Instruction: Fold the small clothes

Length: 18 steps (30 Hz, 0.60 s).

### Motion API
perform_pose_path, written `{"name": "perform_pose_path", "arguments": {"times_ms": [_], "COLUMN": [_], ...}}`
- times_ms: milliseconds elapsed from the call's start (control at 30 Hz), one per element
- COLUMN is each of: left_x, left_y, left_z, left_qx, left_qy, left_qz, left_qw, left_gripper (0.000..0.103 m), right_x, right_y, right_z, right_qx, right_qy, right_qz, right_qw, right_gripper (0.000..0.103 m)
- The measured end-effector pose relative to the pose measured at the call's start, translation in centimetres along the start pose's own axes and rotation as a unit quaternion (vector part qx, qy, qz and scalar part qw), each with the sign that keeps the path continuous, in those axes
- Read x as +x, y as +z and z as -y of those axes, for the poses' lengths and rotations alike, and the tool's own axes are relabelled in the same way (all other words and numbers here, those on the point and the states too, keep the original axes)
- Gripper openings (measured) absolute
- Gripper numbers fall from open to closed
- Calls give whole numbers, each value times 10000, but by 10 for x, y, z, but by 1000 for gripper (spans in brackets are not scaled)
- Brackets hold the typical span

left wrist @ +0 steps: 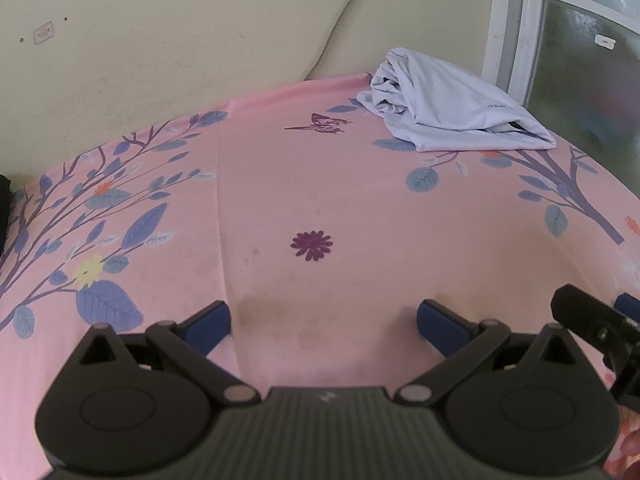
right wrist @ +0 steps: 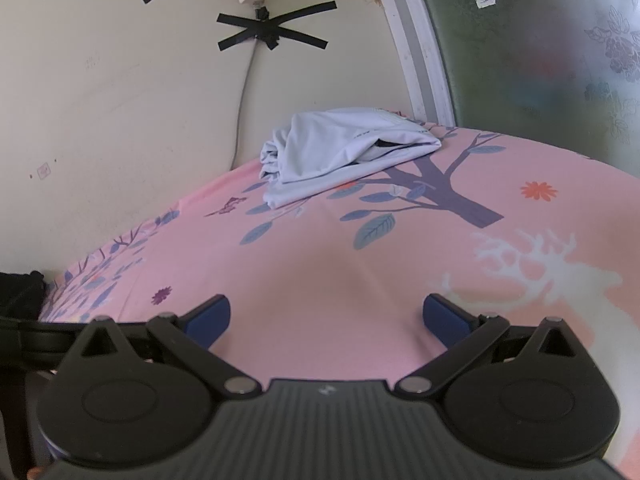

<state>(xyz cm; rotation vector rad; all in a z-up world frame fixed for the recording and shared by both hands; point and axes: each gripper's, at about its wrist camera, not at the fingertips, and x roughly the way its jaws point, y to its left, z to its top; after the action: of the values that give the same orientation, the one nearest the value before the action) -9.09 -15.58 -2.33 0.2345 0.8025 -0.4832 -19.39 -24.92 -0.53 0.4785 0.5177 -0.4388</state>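
A pale lavender-white garment (left wrist: pixel 452 104) lies bunched and loosely folded at the far edge of the pink floral bed sheet (left wrist: pixel 360 208), near the wall and window. In the right wrist view the same garment (right wrist: pixel 344 148) rests at the sheet's (right wrist: pixel 320 264) far side. My left gripper (left wrist: pixel 323 322) is open, blue pads wide apart, hovering over bare sheet well short of the garment. My right gripper (right wrist: pixel 326 318) is open too, with nothing between its fingers, also far from the garment.
A cream wall (left wrist: pixel 160 40) with a cable and black tape crosses (right wrist: pixel 276 30) backs the bed. A frosted window (right wrist: pixel 540 60) with a white frame stands at the right. A dark object (right wrist: pixel 20 296) sits at the sheet's left end. The other gripper's black body (left wrist: pixel 596 324) shows at right.
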Motion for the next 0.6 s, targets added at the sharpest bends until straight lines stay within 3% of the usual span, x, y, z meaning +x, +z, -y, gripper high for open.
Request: {"name": "perform_pose_path", "arguments": {"times_ms": [600], "left_x": [-5], "left_y": [-3], "left_z": [-4], "left_qx": [234], "left_qy": [-215], "left_qz": [-24], "left_qw": [9995], "left_gripper": [103], "right_x": [-5], "right_y": [-4], "right_z": [-6], "right_qx": [-88], "right_qy": [-55], "right_qz": [-33], "right_qw": [9999], "right_gripper": [97]}}
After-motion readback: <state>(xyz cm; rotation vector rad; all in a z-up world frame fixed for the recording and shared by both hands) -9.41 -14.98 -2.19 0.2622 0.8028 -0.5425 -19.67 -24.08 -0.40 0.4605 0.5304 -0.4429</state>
